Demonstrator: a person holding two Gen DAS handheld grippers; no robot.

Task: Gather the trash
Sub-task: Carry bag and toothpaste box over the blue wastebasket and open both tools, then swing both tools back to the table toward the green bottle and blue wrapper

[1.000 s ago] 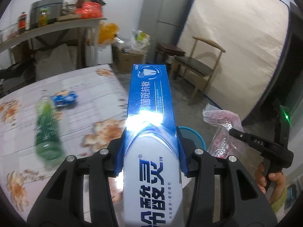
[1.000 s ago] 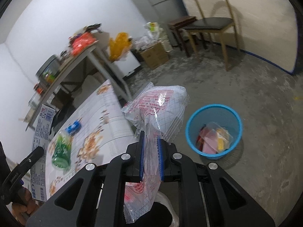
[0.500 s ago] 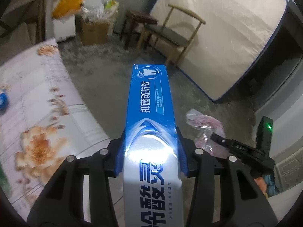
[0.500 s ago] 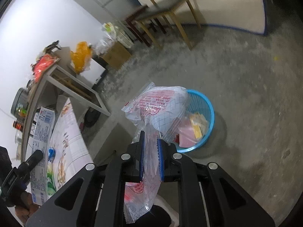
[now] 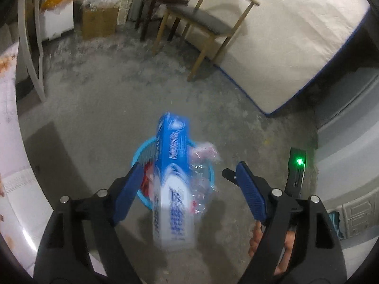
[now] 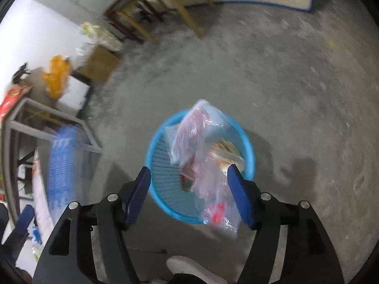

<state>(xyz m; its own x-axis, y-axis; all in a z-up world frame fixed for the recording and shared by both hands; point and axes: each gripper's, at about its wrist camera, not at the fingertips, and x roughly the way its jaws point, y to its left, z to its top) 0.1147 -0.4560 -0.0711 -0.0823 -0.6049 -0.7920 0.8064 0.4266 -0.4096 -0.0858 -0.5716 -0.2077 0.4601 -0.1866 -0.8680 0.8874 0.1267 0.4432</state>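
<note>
Both tongs are opening and have let go of what they clamped a moment ago. The left tongs (image 5: 187, 184) stand apart, and the box (image 5: 174, 184), blurred, hangs free between them above the basket (image 5: 138, 156). The right tongs (image 6: 189, 187) are apart too, the bag (image 6: 201, 149) slipping loose over the basket (image 6: 161, 163), touching the right pad at most. Both pieces look set to land inside, so this drop seems nearly done.

Concrete floor (image 6: 296, 75): blue basket (image 6: 155, 146), chair (image 5: 208, 19), box (image 5: 99, 21).
</note>
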